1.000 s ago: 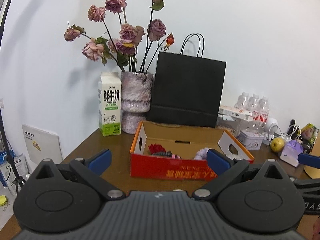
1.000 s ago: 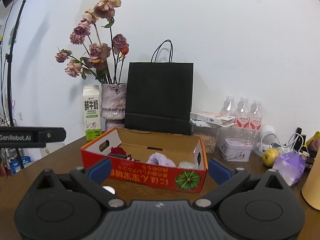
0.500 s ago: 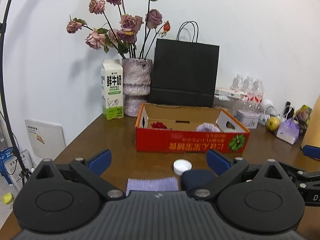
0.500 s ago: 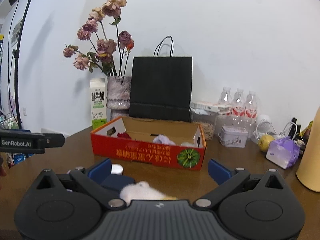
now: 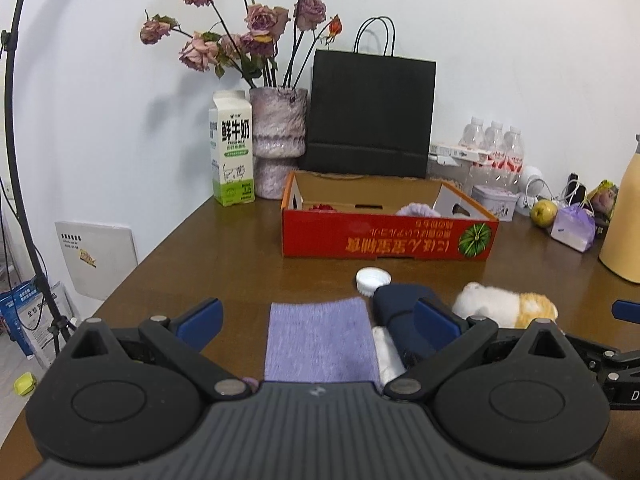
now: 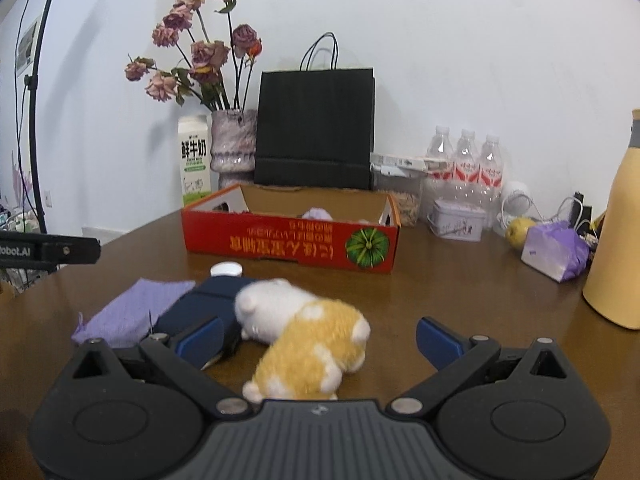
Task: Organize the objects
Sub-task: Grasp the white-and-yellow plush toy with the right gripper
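Jaws of both grippers stand wide and empty, the right gripper (image 6: 318, 334) around the plush (image 6: 304, 340) and the left gripper (image 5: 318, 322) around the cloth (image 5: 320, 344), so closing carelessly could also catch the dark pouch (image 5: 404, 308) between them.

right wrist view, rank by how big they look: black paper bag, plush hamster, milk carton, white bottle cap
1. black paper bag
2. plush hamster, though its nearness to the camera inflates it
3. milk carton
4. white bottle cap
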Tool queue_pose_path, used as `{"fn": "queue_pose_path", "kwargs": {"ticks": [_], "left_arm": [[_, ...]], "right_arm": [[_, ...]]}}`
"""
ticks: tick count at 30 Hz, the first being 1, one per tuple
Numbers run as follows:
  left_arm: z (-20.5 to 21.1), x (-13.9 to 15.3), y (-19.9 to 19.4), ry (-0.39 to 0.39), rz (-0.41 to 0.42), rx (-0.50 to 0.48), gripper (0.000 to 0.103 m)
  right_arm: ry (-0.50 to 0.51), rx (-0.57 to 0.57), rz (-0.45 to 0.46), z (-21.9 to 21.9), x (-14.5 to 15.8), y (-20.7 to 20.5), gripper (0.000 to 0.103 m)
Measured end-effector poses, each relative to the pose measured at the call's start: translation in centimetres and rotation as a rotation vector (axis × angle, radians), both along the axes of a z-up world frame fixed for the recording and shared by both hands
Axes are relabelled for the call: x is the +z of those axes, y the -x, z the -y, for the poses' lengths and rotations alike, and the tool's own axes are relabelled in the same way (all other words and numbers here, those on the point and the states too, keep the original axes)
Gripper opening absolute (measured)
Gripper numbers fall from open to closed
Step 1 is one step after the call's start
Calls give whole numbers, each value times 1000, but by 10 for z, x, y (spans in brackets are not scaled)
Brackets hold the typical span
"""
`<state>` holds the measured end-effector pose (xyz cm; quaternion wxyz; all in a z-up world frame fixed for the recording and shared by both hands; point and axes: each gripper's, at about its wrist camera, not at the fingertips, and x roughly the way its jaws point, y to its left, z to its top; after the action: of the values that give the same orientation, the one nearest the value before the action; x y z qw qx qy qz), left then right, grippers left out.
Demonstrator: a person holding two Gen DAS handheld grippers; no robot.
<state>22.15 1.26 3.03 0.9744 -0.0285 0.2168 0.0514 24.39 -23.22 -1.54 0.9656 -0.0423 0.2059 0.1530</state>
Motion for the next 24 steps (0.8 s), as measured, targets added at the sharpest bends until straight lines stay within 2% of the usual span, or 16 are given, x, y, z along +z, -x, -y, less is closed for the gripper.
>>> {"fn": "queue_pose_path", "kwargs": {"ticks": [8, 18, 21, 23, 24], "left_arm": [[-8, -12, 0, 2, -51, 13, 103], [-13, -22, -11, 6, -80, 27, 103], [-14, -24, -16, 6, -86, 30, 103], [-15, -26, -19, 9, -90, 34, 103], [-16, -26, -20, 13, -92, 35, 103]], "right_arm": [[-6, -6, -61, 5, -12, -12, 103], [26, -62, -159, -18, -32, -63, 100], [13, -63, -202, -20, -40, -74, 86], [0, -58, -239, -18, -44, -79, 72], [-6, -65, -232, -17, -43, -79, 69]]}}
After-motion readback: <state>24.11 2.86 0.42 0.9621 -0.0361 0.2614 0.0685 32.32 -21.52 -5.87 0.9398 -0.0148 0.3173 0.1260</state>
